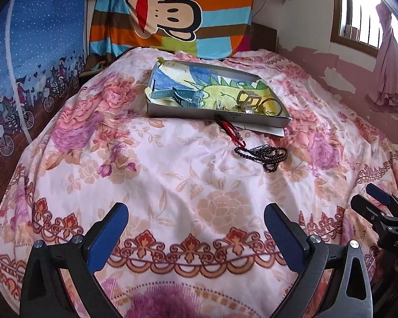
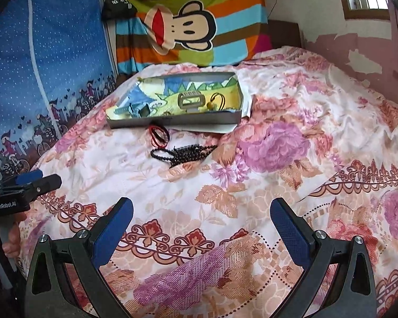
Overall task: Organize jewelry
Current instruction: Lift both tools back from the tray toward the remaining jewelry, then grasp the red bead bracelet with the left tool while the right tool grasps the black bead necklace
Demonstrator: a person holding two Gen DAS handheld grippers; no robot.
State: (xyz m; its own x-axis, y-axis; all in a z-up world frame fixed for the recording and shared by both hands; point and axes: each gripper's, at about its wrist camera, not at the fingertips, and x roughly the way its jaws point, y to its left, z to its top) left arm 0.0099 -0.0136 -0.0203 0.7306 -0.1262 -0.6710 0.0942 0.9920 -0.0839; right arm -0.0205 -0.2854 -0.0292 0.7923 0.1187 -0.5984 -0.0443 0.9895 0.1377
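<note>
Left gripper (image 1: 196,228) and right gripper (image 2: 201,222), both empty with jaws spread, at lower frame above the bed (image 1: 172,185). Mid-frame, black beads (image 1: 265,155) and a red cord (image 1: 229,128), possibly a bracelet, lie beside the grey box (image 1: 199,111).

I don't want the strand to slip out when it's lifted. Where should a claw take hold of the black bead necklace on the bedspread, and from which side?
Probably at the bunched middle of the black bead necklace, where several strands lie together, coming straight down from above. It lies flat on the soft bedspread, clear of the tray. The open right claw looks better placed.
</note>
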